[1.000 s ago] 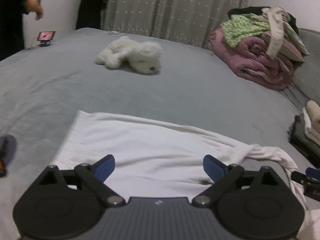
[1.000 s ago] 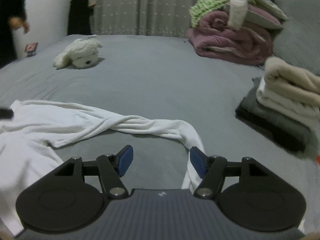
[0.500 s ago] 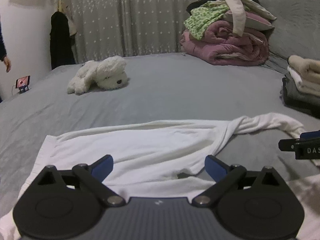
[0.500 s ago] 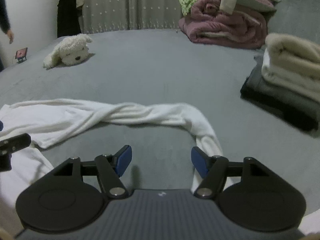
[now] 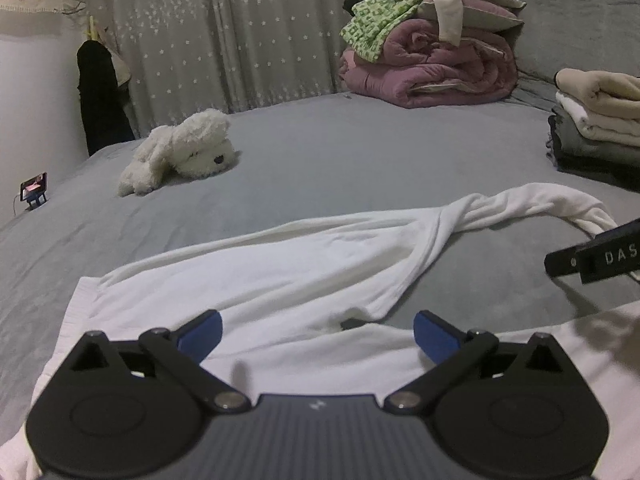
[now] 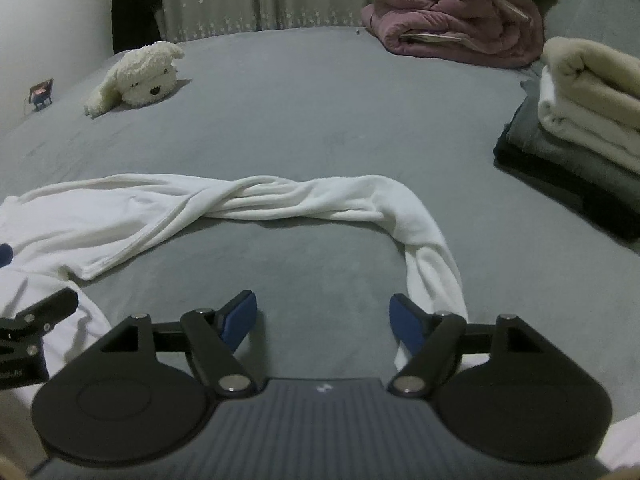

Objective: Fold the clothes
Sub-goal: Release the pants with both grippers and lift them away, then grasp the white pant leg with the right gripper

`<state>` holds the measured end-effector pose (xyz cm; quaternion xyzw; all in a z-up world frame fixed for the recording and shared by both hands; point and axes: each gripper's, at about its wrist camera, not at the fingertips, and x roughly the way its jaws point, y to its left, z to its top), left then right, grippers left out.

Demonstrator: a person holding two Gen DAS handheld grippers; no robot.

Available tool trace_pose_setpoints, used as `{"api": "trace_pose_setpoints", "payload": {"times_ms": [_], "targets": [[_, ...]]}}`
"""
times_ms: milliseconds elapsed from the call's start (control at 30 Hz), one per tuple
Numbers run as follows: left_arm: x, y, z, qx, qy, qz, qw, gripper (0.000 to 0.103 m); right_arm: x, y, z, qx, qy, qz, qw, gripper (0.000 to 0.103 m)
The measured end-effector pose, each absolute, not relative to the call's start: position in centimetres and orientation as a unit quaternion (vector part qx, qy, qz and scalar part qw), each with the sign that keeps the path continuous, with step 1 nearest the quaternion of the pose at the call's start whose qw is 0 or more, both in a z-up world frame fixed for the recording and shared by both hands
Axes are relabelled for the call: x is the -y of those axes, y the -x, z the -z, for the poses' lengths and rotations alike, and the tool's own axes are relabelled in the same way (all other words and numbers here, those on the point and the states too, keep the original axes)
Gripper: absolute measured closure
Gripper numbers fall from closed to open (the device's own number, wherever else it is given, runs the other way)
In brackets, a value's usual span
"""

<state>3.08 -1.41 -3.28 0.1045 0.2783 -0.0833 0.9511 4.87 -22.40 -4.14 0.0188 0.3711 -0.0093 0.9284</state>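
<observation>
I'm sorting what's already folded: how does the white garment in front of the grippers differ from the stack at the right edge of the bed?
The white garment lies spread out with a twisted sleeve; the stack is neatly folded. The garment is one flat layer; the stack is piled several layers high. The garment is all white; the stack mixes cream, white, grey and dark pieces. Both rest on the grey bed.

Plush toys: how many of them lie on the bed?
1. The white plush dog lies on the far left of the grey bed, near the curtain. The clothes piles on the right could hide others.
</observation>
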Motion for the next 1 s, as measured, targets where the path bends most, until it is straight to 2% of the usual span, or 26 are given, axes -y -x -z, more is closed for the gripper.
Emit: {"api": "trace_pose_setpoints", "payload": {"times_ms": [233, 667, 1000], "targets": [[1.1, -3.8, 3.8, -0.295, -0.096, 0.076, 0.948, 0.001, 23.2, -5.7, 4.1, -0.375, -0.032, 0.013, 0.926, 0.026], [-0.5, -5.6, 2.9, -0.306, -0.001, 0.055, 0.950, 0.001, 25.6, -5.9, 3.1, -0.357, -0.048, 0.045, 0.932, 0.026], [-0.6, -5.4, 2.6, -0.286, -0.001, 0.042, 0.957, 0.001, 28.5, -5.7, 2.7, -0.340, -0.052, 0.091, 0.934, 0.026]]}}
